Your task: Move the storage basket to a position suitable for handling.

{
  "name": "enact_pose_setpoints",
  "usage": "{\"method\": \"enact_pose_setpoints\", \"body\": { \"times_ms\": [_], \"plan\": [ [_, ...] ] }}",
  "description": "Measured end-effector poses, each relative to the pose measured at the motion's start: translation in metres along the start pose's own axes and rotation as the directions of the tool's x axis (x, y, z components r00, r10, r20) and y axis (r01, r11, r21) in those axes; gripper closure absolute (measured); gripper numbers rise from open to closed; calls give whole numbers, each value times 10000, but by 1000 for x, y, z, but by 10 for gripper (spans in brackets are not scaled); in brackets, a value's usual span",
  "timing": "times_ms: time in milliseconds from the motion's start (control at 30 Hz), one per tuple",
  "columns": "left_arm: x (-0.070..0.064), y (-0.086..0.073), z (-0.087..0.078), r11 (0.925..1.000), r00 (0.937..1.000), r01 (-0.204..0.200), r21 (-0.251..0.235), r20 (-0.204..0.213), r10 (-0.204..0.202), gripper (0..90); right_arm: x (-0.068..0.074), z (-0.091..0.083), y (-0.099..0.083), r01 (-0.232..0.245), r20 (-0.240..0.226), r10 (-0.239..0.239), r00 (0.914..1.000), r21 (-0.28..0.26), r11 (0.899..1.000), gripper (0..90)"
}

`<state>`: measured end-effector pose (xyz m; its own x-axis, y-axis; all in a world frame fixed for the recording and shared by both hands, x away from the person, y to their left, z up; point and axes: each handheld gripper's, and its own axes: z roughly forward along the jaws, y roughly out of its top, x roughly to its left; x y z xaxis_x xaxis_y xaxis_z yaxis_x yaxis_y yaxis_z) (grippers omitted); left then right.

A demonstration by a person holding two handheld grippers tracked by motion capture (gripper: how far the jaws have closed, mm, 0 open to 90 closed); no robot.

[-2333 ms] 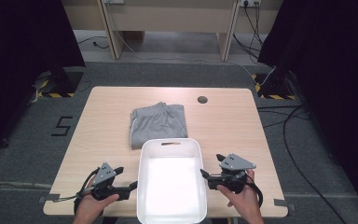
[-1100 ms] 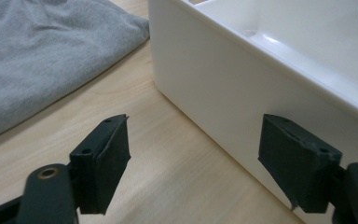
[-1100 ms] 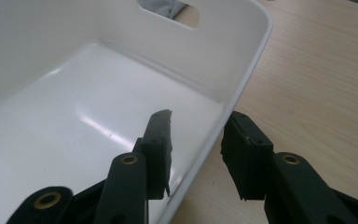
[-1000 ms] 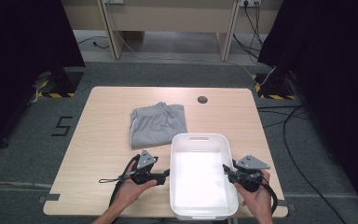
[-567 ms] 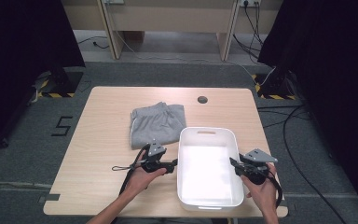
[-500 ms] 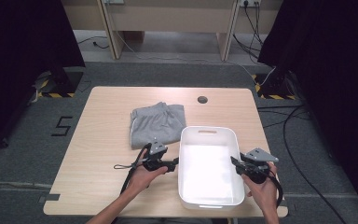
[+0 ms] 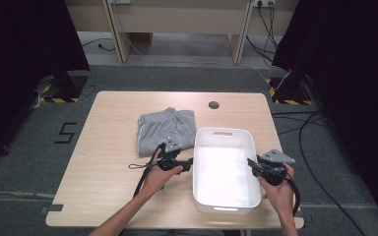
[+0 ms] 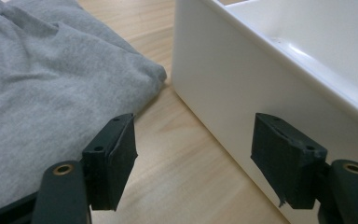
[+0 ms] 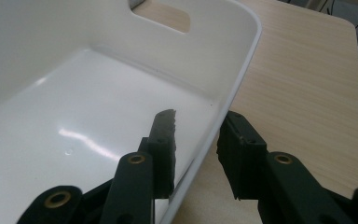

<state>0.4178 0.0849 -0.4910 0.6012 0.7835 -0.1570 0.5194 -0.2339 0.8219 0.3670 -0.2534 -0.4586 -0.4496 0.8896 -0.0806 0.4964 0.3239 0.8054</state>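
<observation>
White tub [image 7: 225,172] sits on the counter [image 7: 108,132], right of centre, near the front edge, long side running away from the person. Folded grey garment [image 7: 166,128] lies just left of the tub's far end.

High view: left claw [image 7: 189,162] at the tub's left wall, right claw [image 7: 251,163] at the right wall. Jaw gaps too small to read there.

Left gripper view fills that in: left claw [image 8: 193,161] spread wide, holding nothing. One jaw is low by the grey garment [image 8: 51,93], the other just beside the tub's outer wall [image 8: 233,79]; contact with the wall can't be told. Bare wood between the jaws. Garment edge and tub corner nearly touch.

Right gripper view: right claw [image 9: 196,149] straddles the tub's rim [image 9: 242,70], one jaw inside the tub, one outside over the counter [image 9: 307,88]. A narrow gap shows on the outer side, so not clamped tight; whether the inner jaw presses the wall can't be told. This view also shows the handle slot [image 9: 163,16] in the far end wall and the glossy empty floor of the tub.
</observation>
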Motion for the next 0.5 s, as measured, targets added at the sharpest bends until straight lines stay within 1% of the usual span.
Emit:
{"method": "enact_pose_setpoints", "body": {
  "times_ms": [67, 133, 167, 267, 333, 400, 467, 500],
  "plan": [
    [2, 4, 5, 10000, 10000, -21, -11, -86, 21, 302, -3, 3, 1, -90, -57, 90, 9999, -50, 9999, 673],
    [3, 4, 6, 10000, 10000, 42, -14, -89, -42, 301, -4, 3, 2, -65, -42, 65, 10000, -40, 10000, 673],
    [4, 5, 8, 9998, 9998, 196, 4, -30, -196, 301, -5, 4, 2, -85, -54, 85, 9999, -45, 10000, 673],
    [5, 7, 10, 9999, 9998, 168, -3, -65, -169, 306, -6, 5, 3, -44, -22, 44, 10000, -14, 10000, 674],
    [4, 10, 13, 10000, 9998, 50, 54, -179, -49, 308, -9, 7, 5, -51, 23, 51, 10000, 16, 10000, 674],
    [5, 12, 14, 9999, 9997, -89, 86, -213, 90, 298, -11, 8, 5, -76, -35, 76, 10000, -44, 10000, 674],
    [6, 12, 15, 9999, 9997, -94, 50, -205, 95, 277, -12, 9, 5, -68, -73, 68, 10000, -61, 10000, 674],
    [10, 11, 15, 10000, 10000, 37, 27, -72, -36, 259, -12, 9, 5, -86, -52, 86, 9999, -66, 9999, 674]
  ]
}}
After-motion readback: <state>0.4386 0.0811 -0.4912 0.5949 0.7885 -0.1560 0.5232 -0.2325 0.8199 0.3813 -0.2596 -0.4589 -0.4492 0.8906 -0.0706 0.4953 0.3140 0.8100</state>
